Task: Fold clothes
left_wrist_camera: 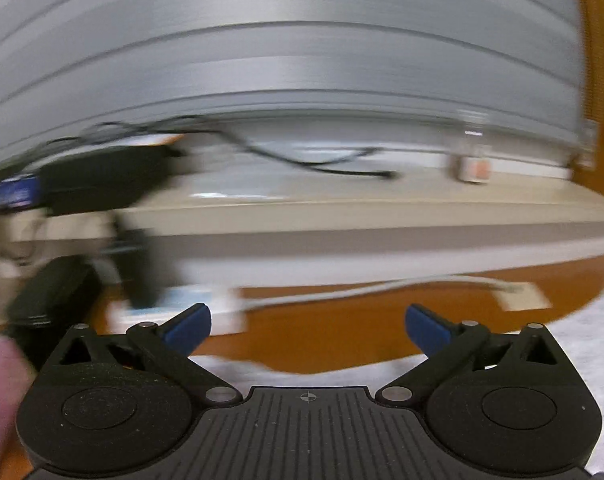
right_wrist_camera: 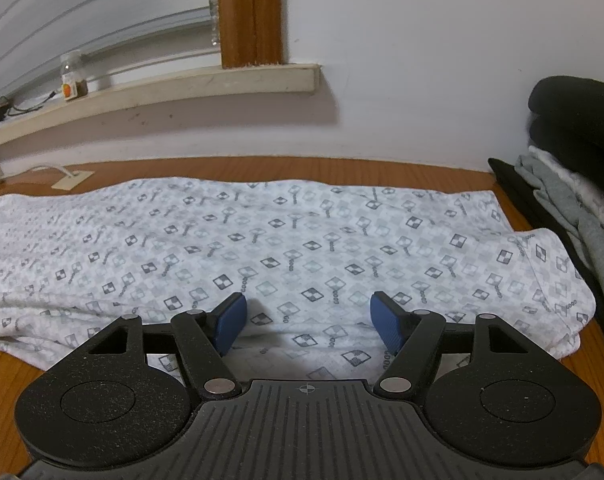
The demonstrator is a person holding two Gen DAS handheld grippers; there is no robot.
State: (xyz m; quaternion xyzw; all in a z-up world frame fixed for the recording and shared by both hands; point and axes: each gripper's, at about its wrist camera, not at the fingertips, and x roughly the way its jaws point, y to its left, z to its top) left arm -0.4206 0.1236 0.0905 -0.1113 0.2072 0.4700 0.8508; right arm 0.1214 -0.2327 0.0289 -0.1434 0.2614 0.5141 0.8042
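**A:** What's the room like?

**B:** I see a brown wooden table (right_wrist_camera: 342, 168) against a white wall (right_wrist_camera: 422, 60), with a window ledge (right_wrist_camera: 182, 88) up on the left. A small bottle (right_wrist_camera: 72, 76) stands on the ledge.

**A:** Where is the cloth?

**B:** The white patterned cloth (right_wrist_camera: 302, 232) lies flat right under and in front of my right claw (right_wrist_camera: 308, 322). Its long way runs side to side, from left to right across the table.

**A:** Is that claw holding it?

**B:** No. It is partly open above the cloth, with nothing pinched.

**A:** And the other one?

**B:** My left claw (left_wrist_camera: 308, 328) is open very wide and holds nothing. Its picture is blurry. A bit of pale cloth shows just below it.

**A:** Anything else?

**B:** A pile of dark and grey clothes (right_wrist_camera: 574, 152) sits far right of my right claw.
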